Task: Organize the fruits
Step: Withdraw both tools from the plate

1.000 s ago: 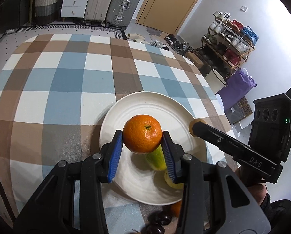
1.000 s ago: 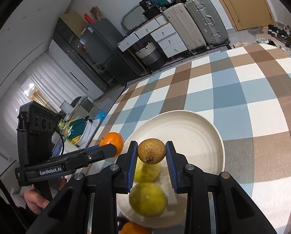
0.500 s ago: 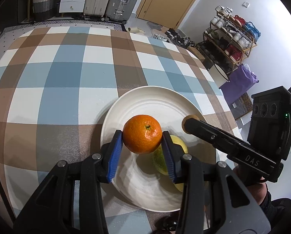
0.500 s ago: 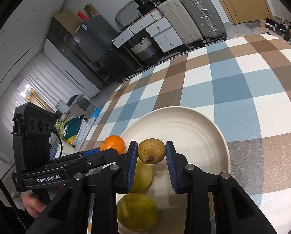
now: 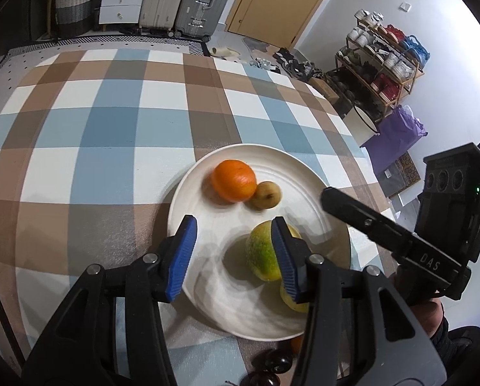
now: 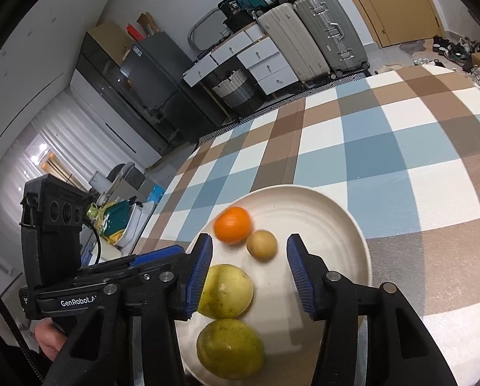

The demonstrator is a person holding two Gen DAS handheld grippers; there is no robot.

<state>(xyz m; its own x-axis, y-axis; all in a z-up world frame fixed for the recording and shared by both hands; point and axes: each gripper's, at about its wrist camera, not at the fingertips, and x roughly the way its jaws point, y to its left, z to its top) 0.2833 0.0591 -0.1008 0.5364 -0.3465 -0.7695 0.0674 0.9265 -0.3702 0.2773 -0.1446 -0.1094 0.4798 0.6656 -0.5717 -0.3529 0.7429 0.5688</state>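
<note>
Currently, the checked cloth [image 5: 111,122] covers the worktop and carries the white plate [image 5: 207,292]. Left gripper [image 5: 233,254]: jaws spread wide, empty, positioned above the near left part of the plate. Beyond it, the orange [image 5: 234,180] rests on the plate's far left area, slightly blurred. The small brown fruit [image 5: 266,195] sits just to the right of the orange, touching it. Nearer the camera, the yellow-green fruit [image 5: 262,251] lies on the plate, partly hidden behind the left gripper's right finger. A second yellow fruit [image 5: 293,297] lies behind that finger, close to the plate's near rim.

Right gripper [image 6: 249,273]: jaws spread wide, empty, positioned over the plate. In the right wrist view, the orange [image 6: 233,225] and the small brown fruit [image 6: 261,245] lie just beyond the fingertips, and both yellow-green fruits lie at the lower left, between the fingers.
</note>
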